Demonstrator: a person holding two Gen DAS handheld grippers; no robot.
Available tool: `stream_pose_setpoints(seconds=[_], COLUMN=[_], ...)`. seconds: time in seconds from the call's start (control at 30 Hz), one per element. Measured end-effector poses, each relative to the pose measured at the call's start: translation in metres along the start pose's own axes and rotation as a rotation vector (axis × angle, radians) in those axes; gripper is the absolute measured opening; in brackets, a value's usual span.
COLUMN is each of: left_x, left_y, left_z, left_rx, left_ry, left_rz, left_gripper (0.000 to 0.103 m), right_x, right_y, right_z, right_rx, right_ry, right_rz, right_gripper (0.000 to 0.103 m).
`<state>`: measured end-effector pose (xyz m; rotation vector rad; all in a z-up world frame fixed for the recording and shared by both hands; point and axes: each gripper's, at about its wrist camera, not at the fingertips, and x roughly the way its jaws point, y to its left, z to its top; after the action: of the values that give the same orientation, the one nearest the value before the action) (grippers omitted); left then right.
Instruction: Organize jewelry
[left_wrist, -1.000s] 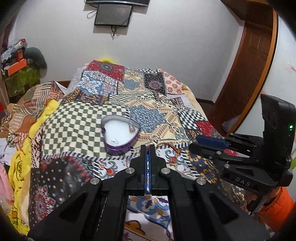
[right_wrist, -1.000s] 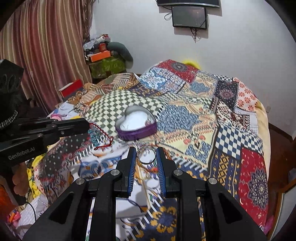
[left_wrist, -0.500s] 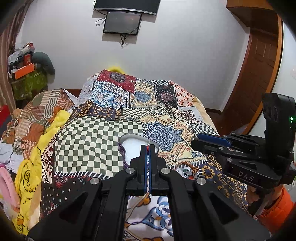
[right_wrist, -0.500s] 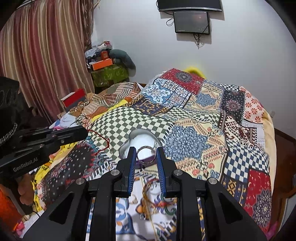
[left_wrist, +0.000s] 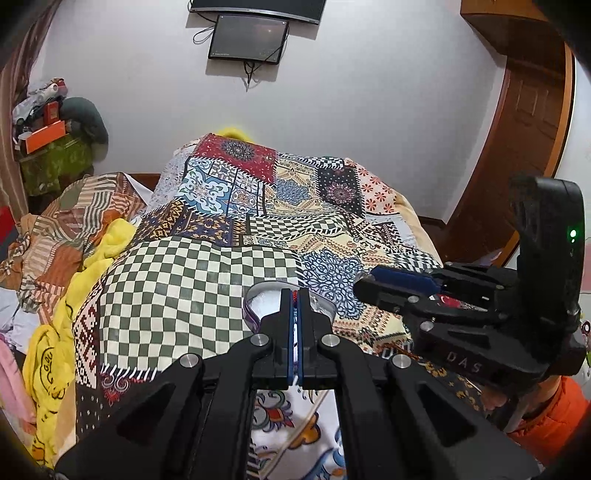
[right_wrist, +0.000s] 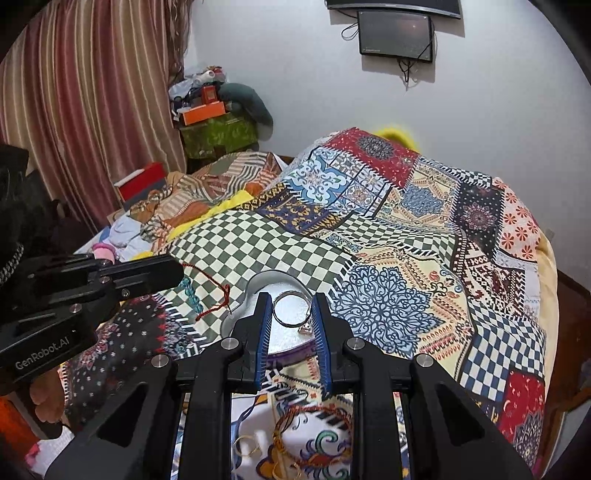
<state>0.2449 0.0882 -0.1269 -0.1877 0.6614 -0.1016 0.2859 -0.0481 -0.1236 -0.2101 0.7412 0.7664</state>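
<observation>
Both wrist views are evenly and fairly brightly lit by soft indoor light, with no hard shadows on the patchwork bedspread (left_wrist: 229, 280) and only a mild sheen on the white wall (right_wrist: 480, 96). The fisheye lens bends the door frame (left_wrist: 532, 155) and the striped curtain (right_wrist: 74, 122) into curves, and the corners fall into black vignetting. Focus is sharp across the bed, while the black claw arms nearest the lens look slightly soft and underexposed.

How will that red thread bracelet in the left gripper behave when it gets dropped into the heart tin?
The red thread bracelet hangs in a slack loop from the left gripper, so it's probably floppy and very light. It may snag or drape over the heart-shaped tin rim rather than fall cleanly.
</observation>
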Motion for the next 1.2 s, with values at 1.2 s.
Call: stream_pose_setpoints(seconds=[1.2], left_x=[0.056], left_y=[0.019], left_z=[-0.005], left_rx=[-0.025], left_ry=[0.138], left_rz=[-0.013], left_gripper=[0.002], right_x=[0.077], right_y=[-0.011], right_z=[0.01], right_rx=[-0.054], right_ry=[0.197], right_rz=[0.072], right_gripper=[0.02])
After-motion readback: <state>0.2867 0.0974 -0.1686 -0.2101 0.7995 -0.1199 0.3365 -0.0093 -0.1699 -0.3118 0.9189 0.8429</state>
